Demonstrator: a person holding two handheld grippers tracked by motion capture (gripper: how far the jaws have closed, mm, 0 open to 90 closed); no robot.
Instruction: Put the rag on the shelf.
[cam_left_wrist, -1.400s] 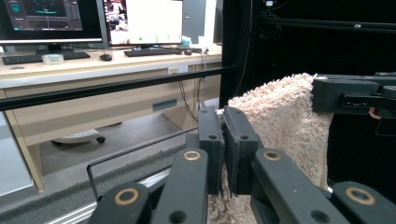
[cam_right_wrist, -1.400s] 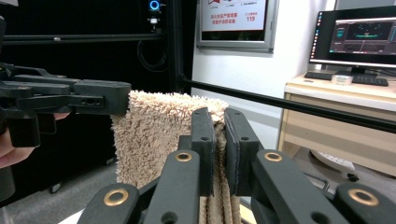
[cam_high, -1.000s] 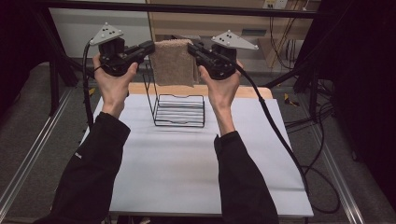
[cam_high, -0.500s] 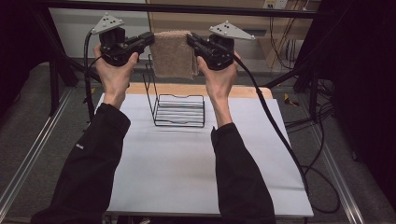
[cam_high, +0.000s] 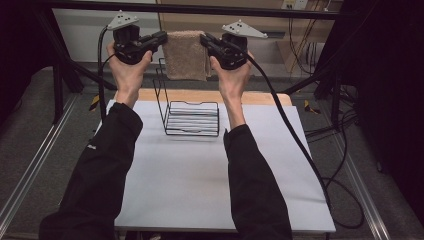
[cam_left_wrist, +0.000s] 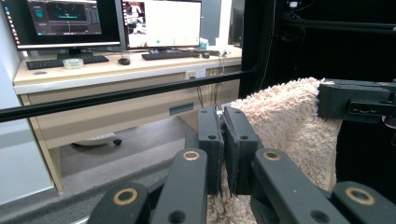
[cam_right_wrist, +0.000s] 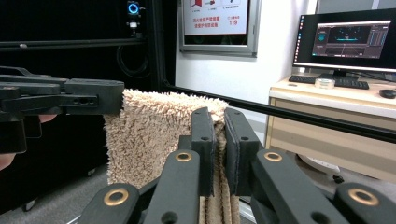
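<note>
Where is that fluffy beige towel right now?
In the high view the towel hangs in the air at the far side of the table, stretched between the left tool and the right tool, above and just behind the black wire rack.

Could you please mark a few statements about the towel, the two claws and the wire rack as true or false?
1. The left claw and the right claw each pinch an upper corner of the beige towel. True.
2. The towel lies flat on the white table. False: it hangs in the air between the claws, above the far edge.
3. The black wire rack stands on the table with nothing in it. True.
4. The left claw's jaws stand wide open. False: the left gripper view shows them closed on the towel's edge.
5. The towel is draped over the rack. False: it hangs clear of it, above and behind.
</note>
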